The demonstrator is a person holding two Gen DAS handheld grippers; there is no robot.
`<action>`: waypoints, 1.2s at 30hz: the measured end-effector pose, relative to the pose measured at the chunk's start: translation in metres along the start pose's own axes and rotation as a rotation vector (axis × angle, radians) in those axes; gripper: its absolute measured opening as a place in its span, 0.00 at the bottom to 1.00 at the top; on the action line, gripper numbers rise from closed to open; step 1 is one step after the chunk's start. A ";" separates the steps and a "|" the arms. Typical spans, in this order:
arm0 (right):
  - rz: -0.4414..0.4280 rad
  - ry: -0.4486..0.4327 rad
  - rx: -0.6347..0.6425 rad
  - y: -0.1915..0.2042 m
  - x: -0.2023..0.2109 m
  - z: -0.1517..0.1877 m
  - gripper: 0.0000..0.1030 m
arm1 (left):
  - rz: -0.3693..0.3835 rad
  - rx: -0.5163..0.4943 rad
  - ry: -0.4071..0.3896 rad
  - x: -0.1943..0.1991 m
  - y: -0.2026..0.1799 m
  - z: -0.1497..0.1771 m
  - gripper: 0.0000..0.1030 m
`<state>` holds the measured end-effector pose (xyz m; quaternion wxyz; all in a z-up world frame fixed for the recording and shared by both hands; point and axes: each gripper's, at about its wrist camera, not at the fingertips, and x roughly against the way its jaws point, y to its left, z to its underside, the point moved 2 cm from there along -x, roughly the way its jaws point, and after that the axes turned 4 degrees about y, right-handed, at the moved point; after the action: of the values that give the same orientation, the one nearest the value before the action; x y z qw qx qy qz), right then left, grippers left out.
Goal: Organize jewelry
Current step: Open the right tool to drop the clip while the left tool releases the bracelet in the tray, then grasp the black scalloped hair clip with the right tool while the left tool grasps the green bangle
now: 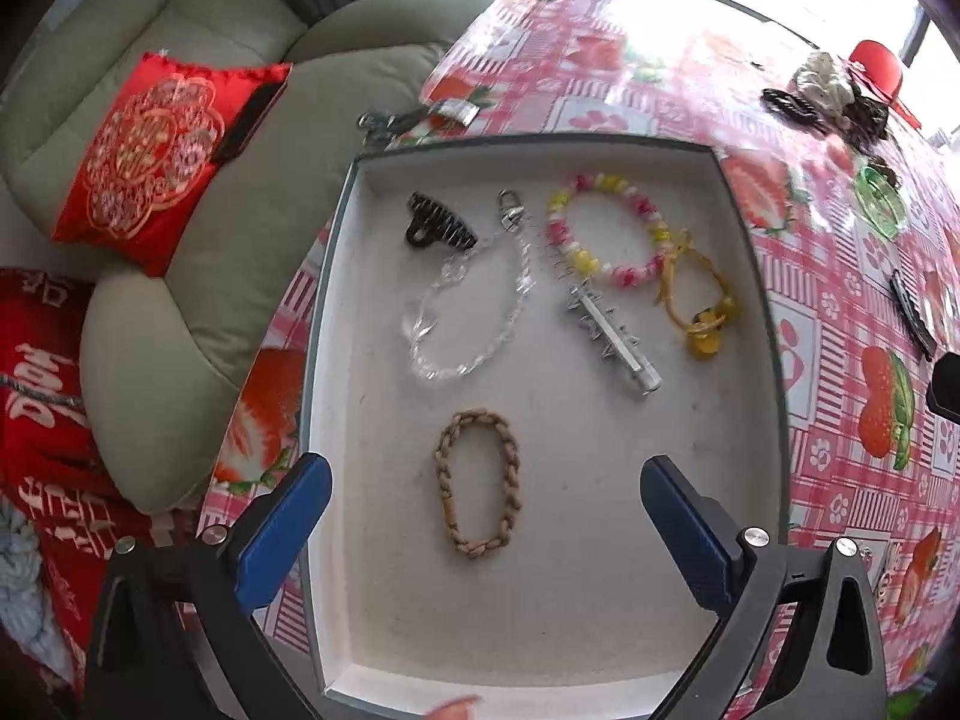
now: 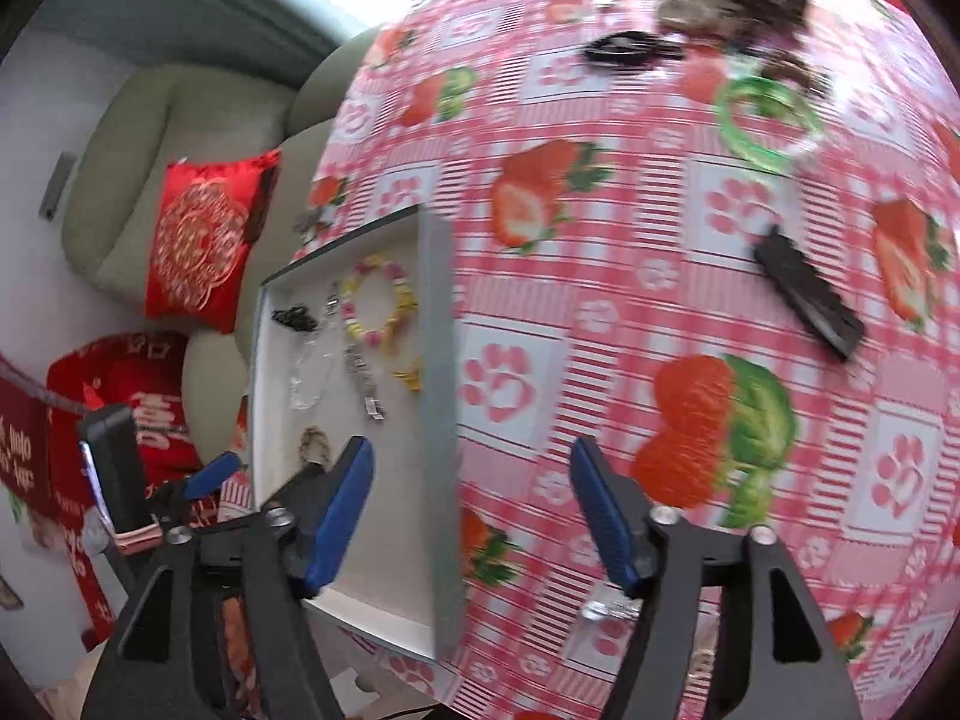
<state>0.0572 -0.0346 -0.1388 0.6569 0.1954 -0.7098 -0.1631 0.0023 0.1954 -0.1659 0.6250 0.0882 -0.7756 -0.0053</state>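
Large white Chinese characters, none clearly readable, stand on the red fabric (image 1: 42, 396) beside the sofa (image 1: 198, 276).

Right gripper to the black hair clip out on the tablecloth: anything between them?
Nothing visible. The right gripper is open and empty above the tray's right wall; the black hair clip lies ahead and to its right, with only bare strawberry tablecloth between them.

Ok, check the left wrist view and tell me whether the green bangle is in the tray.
No, the green bangle lies on the tablecloth outside the tray.
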 end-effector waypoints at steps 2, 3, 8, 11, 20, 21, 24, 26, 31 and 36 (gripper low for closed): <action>0.012 -0.006 -0.024 -0.014 0.006 0.002 0.75 | 0.002 -0.017 -0.006 0.004 -0.006 -0.003 1.00; 0.019 -0.005 -0.039 -0.022 0.009 0.003 0.81 | 0.009 -0.024 -0.006 0.005 -0.010 -0.004 1.00; 0.070 -0.028 -0.109 -0.061 0.025 0.013 0.84 | 0.056 -0.075 -0.014 0.017 -0.038 -0.013 1.00; 0.096 -0.039 -0.151 -0.082 0.035 0.019 0.84 | 0.075 -0.114 -0.017 0.024 -0.059 -0.019 1.00; 0.160 -0.058 -0.244 -0.133 0.059 0.019 0.84 | 0.136 -0.174 -0.016 0.038 -0.123 -0.043 1.00; 0.163 -0.063 -0.249 -0.138 0.062 0.016 0.84 | 0.141 -0.172 -0.014 0.037 -0.127 -0.046 1.00; 0.189 -0.080 -0.256 -0.149 0.070 0.005 0.84 | 0.155 -0.163 -0.007 0.039 -0.144 -0.061 1.00; 0.203 -0.092 -0.254 -0.155 0.075 -0.004 0.84 | 0.158 -0.159 -0.008 0.039 -0.153 -0.069 1.00; 0.230 -0.122 -0.245 -0.173 0.087 -0.031 0.84 | 0.159 -0.164 -0.011 0.038 -0.182 -0.093 1.00; 0.235 -0.143 -0.235 -0.186 0.092 -0.057 0.84 | 0.162 -0.164 -0.002 0.031 -0.210 -0.114 1.00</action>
<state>0.1200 -0.2404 -0.1451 0.6376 0.0210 -0.7487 -0.1804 0.1341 -0.0038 -0.1357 0.6278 -0.0263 -0.7777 -0.0182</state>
